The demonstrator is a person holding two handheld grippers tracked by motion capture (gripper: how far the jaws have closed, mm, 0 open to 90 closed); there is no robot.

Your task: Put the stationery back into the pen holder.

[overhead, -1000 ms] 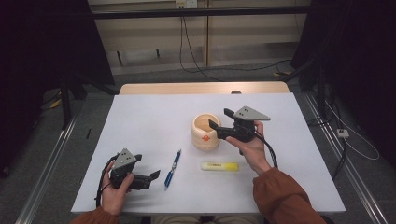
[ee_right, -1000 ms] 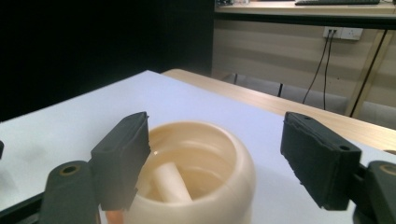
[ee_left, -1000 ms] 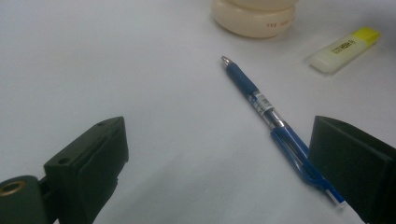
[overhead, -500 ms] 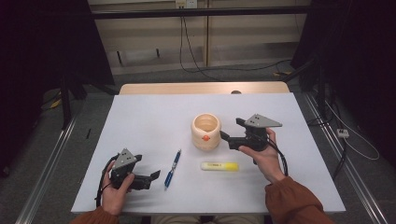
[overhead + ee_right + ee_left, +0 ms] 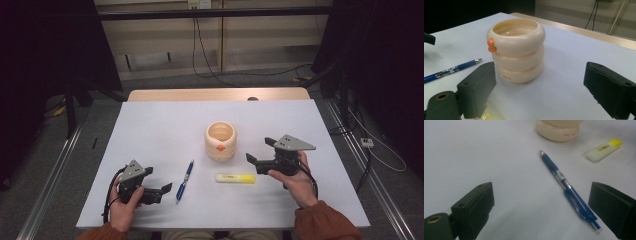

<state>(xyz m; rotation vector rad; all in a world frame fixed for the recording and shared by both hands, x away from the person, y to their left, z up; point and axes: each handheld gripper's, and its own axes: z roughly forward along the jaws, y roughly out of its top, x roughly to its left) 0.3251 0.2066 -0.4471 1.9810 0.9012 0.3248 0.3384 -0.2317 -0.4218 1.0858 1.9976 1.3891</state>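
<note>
A cream cup [image 5: 220, 141] shaped like stacked rings, with an orange knob, stands mid-table. A blue pen [image 5: 184, 174] lies to its front left, and a yellow highlighter [image 5: 235, 178] lies in front of it. My left gripper [image 5: 162, 192] rests open near the front left, its jaws pointing at the pen [image 5: 564, 182]. My right gripper [image 5: 260, 150] is held just right of the cup, aimed at it. Its jaws have just been opening and stand open with nothing between them. In the right gripper view the cup [image 5: 516, 50] stands a little beyond the jaws.
The white table [image 5: 150, 130] has a wooden strip [image 5: 215, 95] along its far edge. Cables lie on the floor behind it, and metal rails run along both sides. The highlighter [image 5: 604, 148] lies right of the pen in the left gripper view.
My right gripper has drawn back from the cup, to the right and toward the person, and its jaws stand wider. The left gripper and the objects have stayed put.
</note>
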